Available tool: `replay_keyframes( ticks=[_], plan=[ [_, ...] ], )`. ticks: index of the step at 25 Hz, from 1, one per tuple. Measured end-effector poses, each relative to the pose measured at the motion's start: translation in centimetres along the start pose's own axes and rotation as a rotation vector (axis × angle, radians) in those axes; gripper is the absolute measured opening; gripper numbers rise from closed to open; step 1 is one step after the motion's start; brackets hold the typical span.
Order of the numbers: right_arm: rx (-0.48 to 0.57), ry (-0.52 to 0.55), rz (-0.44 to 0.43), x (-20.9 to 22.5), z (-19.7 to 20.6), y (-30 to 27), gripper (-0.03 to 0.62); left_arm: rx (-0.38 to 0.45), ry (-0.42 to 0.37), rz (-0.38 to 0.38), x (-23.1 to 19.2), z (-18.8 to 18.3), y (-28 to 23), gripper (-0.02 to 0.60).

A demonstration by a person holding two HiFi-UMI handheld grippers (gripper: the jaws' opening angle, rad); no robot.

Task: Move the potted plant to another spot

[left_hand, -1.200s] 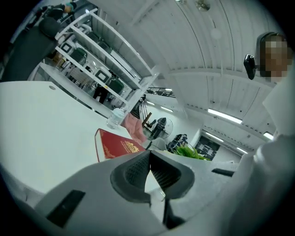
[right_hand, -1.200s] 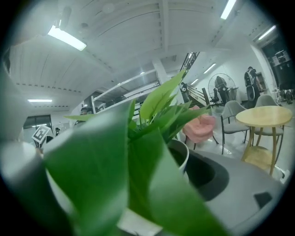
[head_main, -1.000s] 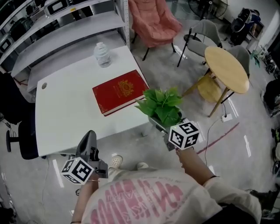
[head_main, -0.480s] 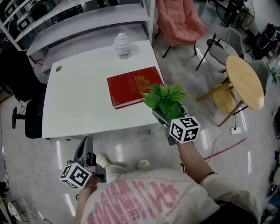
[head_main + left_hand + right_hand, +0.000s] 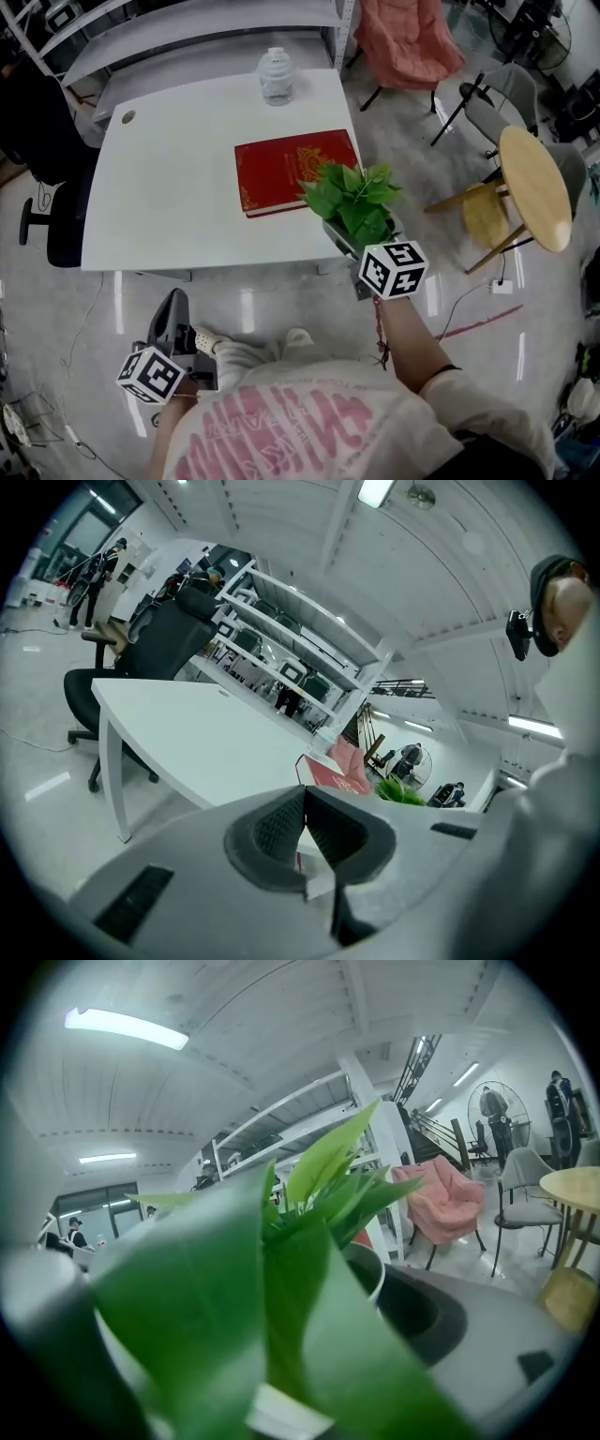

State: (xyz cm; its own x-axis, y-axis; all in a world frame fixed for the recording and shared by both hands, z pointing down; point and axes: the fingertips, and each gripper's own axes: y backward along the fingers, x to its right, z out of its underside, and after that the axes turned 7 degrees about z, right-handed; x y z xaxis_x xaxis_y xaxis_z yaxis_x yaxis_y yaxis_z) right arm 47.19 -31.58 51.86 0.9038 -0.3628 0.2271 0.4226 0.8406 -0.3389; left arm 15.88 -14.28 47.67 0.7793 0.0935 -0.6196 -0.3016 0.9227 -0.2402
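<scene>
The right hand-held gripper grasps the potted plant at the white worktop's near right corner, beside a red book. The left hand-held gripper hangs clenched and empty, below the worktop's edge.

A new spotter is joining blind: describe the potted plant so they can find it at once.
Start at the white table. By its near right corner, next to the flat red book, the potted plant sits in the right hand-held gripper. It is the only green, leafy thing there.
</scene>
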Motion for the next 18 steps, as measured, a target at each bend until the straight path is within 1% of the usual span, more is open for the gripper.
replay_keyframes(
  ticks=[7,10,16,18],
  plan=[
    [0.013,-0.016,0.005,-0.2,0.0,-0.4,0.518,-0.012,-0.008,0.015,0.3,0.0,-0.9,0.003],
    [0.018,-0.016,0.013,-0.3,0.1,-0.5,0.518,-0.015,0.001,0.019,0.3,0.3,-1.1,0.003],
    [-0.015,0.047,0.038,-0.9,0.7,-0.6,0.518,-0.007,0.014,0.023,0.0,0.2,-0.9,0.003],
    [-0.024,0.052,0.041,-0.9,0.8,-0.5,0.518,-0.009,0.014,0.026,0.2,0.3,-1.1,0.003]
  ],
)
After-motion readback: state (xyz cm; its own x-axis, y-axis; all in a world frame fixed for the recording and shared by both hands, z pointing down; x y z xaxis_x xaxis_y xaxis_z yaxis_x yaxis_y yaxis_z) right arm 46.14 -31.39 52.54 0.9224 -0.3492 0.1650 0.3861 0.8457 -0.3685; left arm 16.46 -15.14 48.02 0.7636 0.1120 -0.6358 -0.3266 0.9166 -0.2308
